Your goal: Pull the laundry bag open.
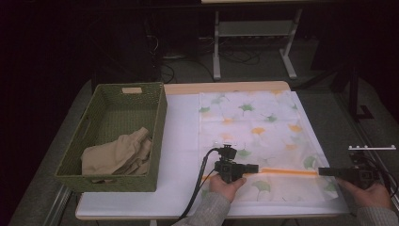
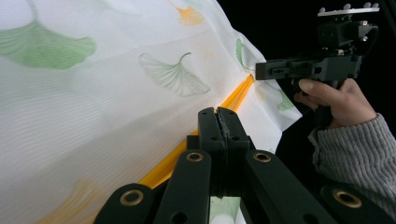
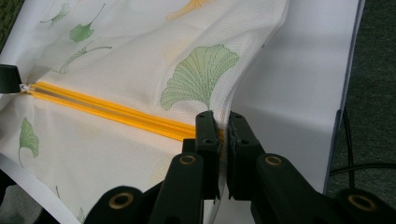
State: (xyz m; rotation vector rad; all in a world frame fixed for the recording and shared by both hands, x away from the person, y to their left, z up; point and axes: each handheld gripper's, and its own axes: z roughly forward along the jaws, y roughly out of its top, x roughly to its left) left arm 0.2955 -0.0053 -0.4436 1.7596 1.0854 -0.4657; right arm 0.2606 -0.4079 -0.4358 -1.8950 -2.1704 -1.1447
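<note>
A white mesh bag [image 1: 254, 117] printed with green and orange leaves lies flat on the table. An orange zipper [image 1: 287, 172] runs along its near part. My left gripper [image 1: 254, 167] is shut on the zipper pull at the zipper's left end, and its jaws [image 2: 218, 112] stand pressed together over the orange band [image 2: 238, 95]. My right gripper [image 1: 322, 171] is shut on the bag's right edge at the zipper's other end [image 3: 219, 119]. The zipper [image 3: 107, 109] stretches straight between the two grippers. The left gripper view also has the right gripper [image 2: 258, 71] farther off, held by a hand in a grey sleeve.
A green woven basket [image 1: 157, 117] stands at the left of the table with a beige cloth [image 1: 117, 153] inside. The white table top [image 1: 181, 136] ends close behind the right gripper. Beyond the table are dark floor, cables and a metal desk frame [image 1: 216, 47].
</note>
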